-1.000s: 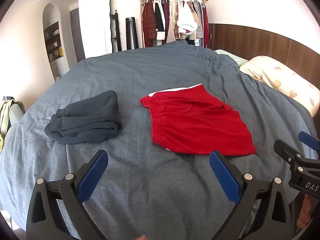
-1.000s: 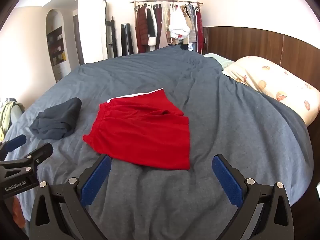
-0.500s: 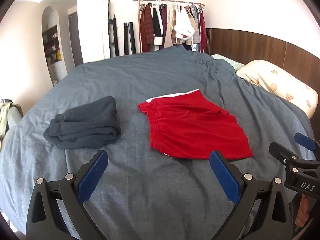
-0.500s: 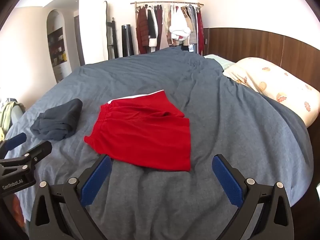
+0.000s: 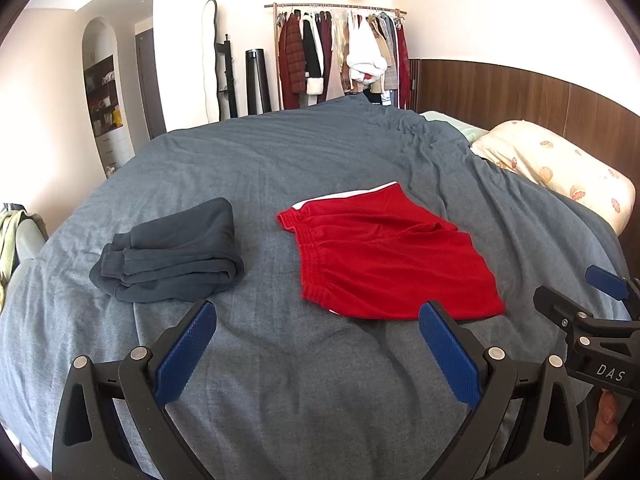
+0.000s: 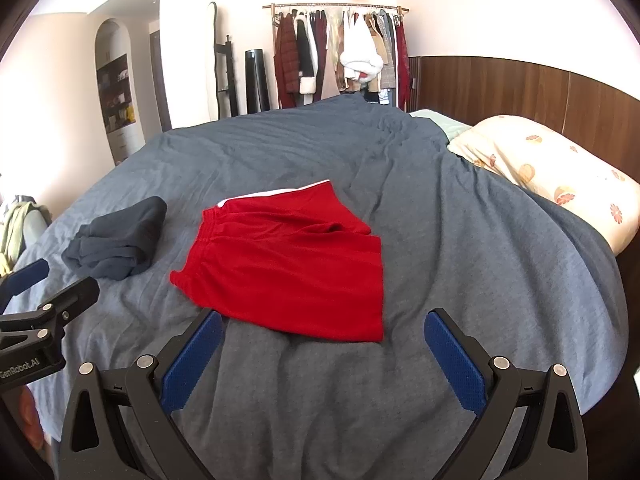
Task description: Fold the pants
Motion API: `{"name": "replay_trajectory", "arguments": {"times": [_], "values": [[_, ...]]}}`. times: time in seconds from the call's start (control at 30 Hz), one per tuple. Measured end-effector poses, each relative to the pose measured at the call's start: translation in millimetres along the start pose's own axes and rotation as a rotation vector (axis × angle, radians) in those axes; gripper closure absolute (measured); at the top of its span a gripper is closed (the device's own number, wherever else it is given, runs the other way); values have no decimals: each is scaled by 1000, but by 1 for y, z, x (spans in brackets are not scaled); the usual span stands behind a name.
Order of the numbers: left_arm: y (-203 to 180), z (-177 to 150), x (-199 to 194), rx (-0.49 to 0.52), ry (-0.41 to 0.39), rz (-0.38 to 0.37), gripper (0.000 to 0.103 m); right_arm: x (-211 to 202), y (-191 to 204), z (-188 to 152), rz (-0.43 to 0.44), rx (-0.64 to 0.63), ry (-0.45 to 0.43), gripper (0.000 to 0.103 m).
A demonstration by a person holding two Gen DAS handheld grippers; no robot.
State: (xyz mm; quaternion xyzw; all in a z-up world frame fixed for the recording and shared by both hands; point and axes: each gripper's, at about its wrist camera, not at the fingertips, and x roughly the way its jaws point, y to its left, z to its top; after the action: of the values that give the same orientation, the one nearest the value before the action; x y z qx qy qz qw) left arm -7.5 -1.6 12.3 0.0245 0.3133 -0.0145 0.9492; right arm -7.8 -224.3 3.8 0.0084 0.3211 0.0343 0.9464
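Both your grippers backed off slightly; left gripper (image 5: pixel 316 344) and right gripper (image 6: pixel 322 354) gape wide, empty. Red shorts (image 6: pixel 288 268) folded; only left view shows folded grey pants (image 5: pixel 172 256) fully.

Two handheld grippers are hovering side by side, both empty and spread wide. The left gripper (image 5: pixel 318 344) is showing its blue pads (image 5: pixel 186 354) splayed at 7 and 5 o'clock; the right gripper (image 6: pixel 323 350) is matching that pose, with fingertips (image 5: pixel 604 428) of the person's right hand peeking at 4 o'clock.
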Motion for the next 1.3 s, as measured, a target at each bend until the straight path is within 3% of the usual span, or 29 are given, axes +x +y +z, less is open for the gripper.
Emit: {"name": "replay_trajectory", "arguments": {"times": [1.3], "values": [[1, 0, -1, -5, -7, -1, 0, -8, -1, 4, 8, -13, -27, 1]]}}
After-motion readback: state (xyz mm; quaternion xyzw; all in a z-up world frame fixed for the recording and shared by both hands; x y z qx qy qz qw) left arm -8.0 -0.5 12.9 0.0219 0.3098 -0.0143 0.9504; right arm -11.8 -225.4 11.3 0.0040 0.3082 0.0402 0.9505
